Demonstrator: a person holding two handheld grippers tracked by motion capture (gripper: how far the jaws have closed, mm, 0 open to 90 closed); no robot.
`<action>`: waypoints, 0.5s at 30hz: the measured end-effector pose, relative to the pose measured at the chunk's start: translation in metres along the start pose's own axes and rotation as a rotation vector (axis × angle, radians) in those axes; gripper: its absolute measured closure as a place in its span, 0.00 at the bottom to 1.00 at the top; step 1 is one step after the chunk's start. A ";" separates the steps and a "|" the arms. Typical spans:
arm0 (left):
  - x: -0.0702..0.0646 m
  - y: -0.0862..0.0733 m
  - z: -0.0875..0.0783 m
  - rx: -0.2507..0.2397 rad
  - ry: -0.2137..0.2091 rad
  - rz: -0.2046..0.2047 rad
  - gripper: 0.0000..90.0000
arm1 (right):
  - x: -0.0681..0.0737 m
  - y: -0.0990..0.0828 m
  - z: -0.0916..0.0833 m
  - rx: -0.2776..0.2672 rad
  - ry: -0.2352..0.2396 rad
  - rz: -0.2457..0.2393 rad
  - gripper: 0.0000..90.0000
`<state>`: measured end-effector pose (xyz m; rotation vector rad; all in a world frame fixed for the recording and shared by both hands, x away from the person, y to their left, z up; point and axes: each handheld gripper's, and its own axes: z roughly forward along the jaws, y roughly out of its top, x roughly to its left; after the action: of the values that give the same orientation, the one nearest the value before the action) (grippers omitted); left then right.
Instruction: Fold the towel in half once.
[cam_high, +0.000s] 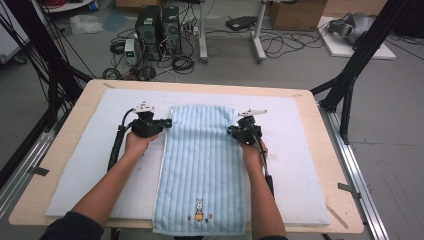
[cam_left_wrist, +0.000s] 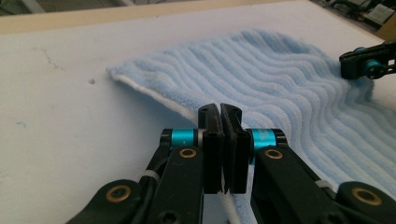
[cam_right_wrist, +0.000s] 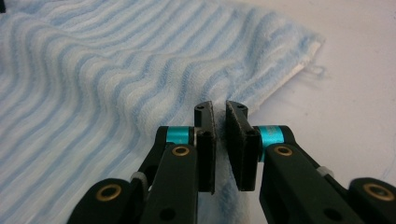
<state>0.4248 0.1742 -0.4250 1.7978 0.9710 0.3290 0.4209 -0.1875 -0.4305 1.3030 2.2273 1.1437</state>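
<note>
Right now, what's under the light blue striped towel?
The light blue striped towel lies on a white padded mat covering the wooden table. The mat beneath the towel is hidden, and the towel's near end overhangs the table edge.

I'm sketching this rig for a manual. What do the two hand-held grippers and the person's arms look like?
Each hand-held gripper, left and right, is black, with brass-coloured pivot rivets, turquoise metal collars beside flat black pads, a grey three-cornered plate on top and a trailing black cable. Dark sleeves sit pushed up near the elbows.
</note>
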 end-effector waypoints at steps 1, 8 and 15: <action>-0.003 0.001 -0.003 0.004 -0.009 0.008 0.97 | 0.002 -0.001 -0.004 -0.005 0.006 -0.006 0.92; -0.024 -0.011 -0.028 -0.037 -0.047 0.049 0.97 | 0.016 -0.015 -0.033 -0.036 0.036 -0.049 0.91; -0.043 -0.030 -0.043 -0.039 -0.071 0.083 0.96 | 0.031 -0.033 -0.057 -0.047 0.046 -0.072 0.91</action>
<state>0.3564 0.1750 -0.4230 1.8051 0.8364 0.3312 0.3502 -0.1975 -0.4161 1.1799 2.2461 1.2044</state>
